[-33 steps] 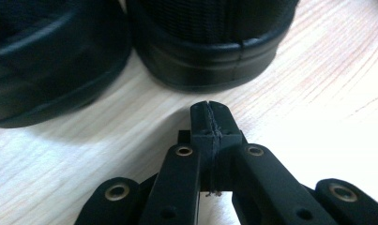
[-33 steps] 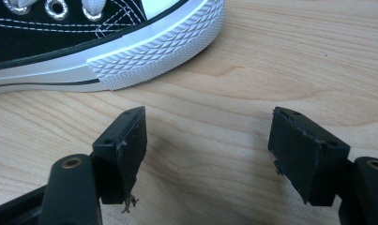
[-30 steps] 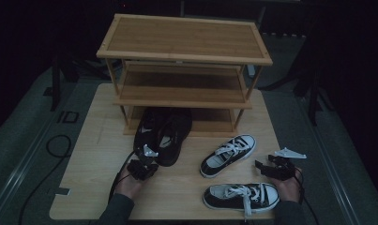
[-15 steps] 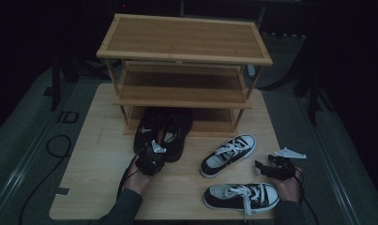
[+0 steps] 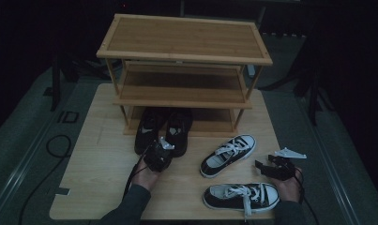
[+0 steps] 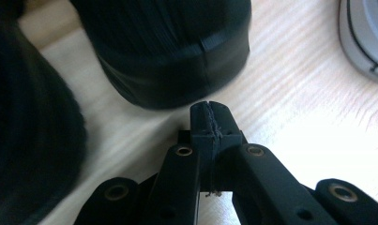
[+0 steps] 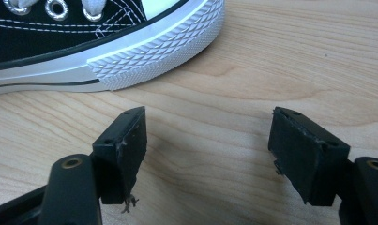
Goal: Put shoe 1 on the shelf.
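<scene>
The left gripper (image 5: 159, 153) has its jaws pressed together on nothing, their tips just short of the heel of a black shoe (image 6: 177, 51) lying beside its mate (image 5: 147, 131) at the foot of the bamboo shoe rack (image 5: 184, 61). A pale mark on the mate's side is too small to read. The right gripper (image 7: 207, 154) gapes wide and empty over the table (image 7: 280, 56), near a black-and-white canvas sneaker (image 7: 97, 42).
</scene>
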### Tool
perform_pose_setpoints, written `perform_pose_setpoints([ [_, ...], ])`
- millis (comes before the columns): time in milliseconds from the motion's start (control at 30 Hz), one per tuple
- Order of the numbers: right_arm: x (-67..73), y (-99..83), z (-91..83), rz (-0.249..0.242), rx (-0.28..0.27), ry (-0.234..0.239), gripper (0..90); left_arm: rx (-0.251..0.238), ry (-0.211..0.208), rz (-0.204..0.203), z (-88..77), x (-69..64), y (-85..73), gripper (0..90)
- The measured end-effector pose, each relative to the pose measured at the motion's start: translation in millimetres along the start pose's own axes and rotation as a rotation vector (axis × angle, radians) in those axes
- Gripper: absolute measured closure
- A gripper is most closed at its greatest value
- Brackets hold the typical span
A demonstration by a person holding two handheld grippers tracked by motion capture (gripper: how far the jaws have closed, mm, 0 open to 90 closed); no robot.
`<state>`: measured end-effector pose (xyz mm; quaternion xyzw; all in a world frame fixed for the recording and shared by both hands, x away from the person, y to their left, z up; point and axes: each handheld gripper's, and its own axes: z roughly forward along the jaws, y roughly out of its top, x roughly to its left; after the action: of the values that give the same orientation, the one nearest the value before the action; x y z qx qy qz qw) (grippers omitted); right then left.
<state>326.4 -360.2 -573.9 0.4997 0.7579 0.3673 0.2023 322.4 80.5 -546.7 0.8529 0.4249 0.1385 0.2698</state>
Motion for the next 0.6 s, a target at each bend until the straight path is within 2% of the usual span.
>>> perform_pose_setpoints([
  [67, -0.1, 0.0, 0.0, 0.001, 0.0, 0.001, 28.1, 0.016, 0.002, 0.008, 3.7, -1.5, -0.9, 89.9],
  [167, 0.0, 0.0, 0.0, 0.0, 0.0, 0.0, 28.1, 0.008, 0.009, -0.005, 4.8, -0.6, 0.5, 89.8],
  [233, 0.1, 0.0, 0.0, 0.0, 0.0, 0.0, 28.1, 0.005, 0.013, -0.031, 4.1, 4.1, 4.3, 89.8],
  [467, -0.1, 0.0, 0.0, 0.001, 0.0, 0.001, 28.1, 0.01, 0.04, -0.053, 5.5, 11.6, 8.5, 89.8],
  [600, 0.1, 0.0, 0.0, 0.0, 0.0, 0.0, 28.1, 0.018, 0.045, -0.042, 9.7, 11.7, 15.4, 89.8],
])
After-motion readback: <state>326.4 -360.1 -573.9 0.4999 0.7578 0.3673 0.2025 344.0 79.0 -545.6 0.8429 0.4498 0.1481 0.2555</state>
